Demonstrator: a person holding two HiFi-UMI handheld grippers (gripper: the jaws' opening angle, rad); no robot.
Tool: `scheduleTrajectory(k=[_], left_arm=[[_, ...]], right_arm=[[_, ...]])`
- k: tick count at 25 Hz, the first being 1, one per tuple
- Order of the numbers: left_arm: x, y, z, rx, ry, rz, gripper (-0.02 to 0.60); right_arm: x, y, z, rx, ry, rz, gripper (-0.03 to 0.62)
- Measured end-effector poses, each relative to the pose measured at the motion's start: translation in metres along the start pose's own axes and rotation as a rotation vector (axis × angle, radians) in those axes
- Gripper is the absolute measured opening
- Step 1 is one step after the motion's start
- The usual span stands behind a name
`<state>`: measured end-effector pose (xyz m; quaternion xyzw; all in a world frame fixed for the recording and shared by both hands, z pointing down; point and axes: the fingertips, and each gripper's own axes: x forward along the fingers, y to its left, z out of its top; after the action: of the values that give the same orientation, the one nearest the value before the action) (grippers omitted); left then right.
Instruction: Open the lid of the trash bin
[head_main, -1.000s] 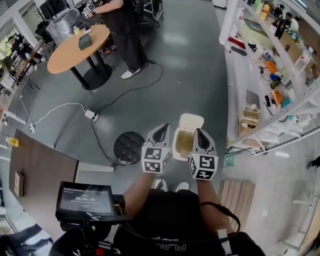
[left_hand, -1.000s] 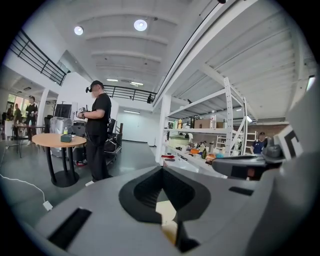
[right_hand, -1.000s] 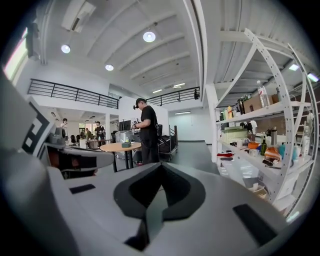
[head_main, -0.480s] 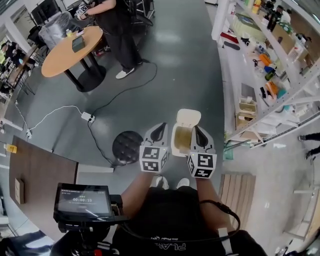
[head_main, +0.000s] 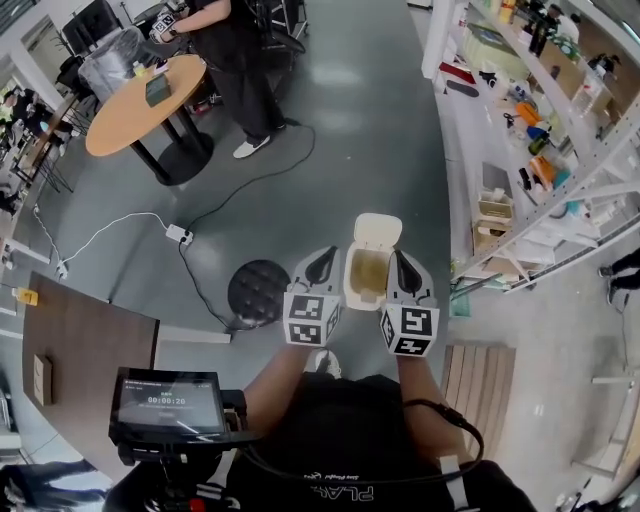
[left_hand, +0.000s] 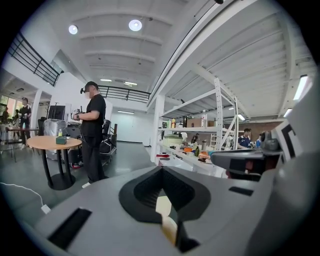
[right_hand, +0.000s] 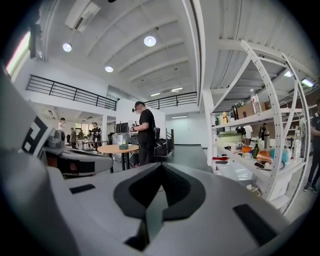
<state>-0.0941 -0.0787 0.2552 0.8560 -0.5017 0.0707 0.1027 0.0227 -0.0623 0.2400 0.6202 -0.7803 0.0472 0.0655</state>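
Note:
The small cream trash bin (head_main: 366, 275) stands on the grey floor just ahead of my feet. Its lid (head_main: 378, 231) is swung up and back, so the inside shows. My left gripper (head_main: 321, 267) hangs just left of the bin and my right gripper (head_main: 404, 270) just right of it, both above it and apart from it. Each is shut with nothing held. In the left gripper view a cream sliver of the bin (left_hand: 164, 206) shows through the slit behind the pads. Both gripper views look out level across the room.
A round black stool base (head_main: 257, 293) sits left of the bin, with a cable and power strip (head_main: 181, 233) beyond. White shelving (head_main: 520, 150) full of items runs along the right. A person (head_main: 235, 50) stands by a round wooden table (head_main: 150, 100). A wooden pallet (head_main: 475, 385) lies at the right.
The head view has shifted slightly. Both grippers stay shut on either side of the bin, whose lid stays up.

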Motion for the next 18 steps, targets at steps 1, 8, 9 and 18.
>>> scheduleTrajectory(k=[1,8,9,18], left_arm=[[-0.003,-0.002,0.001,0.003,-0.003,0.006,-0.002],[-0.026,-0.044,-0.001,0.000,-0.012,0.053,-0.002],[-0.031,-0.052,-0.002,-0.002,-0.011,0.057,-0.002],[-0.079,-0.101,-0.013,0.007,-0.027,0.099,-0.002]], right_arm=[[-0.003,0.000,0.001,-0.004,-0.004,0.007,0.000],[-0.049,-0.017,-0.007,-0.007,-0.005,0.041,0.000],[-0.056,-0.018,-0.007,-0.005,-0.009,0.045,0.000],[-0.123,-0.025,-0.007,-0.018,-0.057,0.064,0.000]])
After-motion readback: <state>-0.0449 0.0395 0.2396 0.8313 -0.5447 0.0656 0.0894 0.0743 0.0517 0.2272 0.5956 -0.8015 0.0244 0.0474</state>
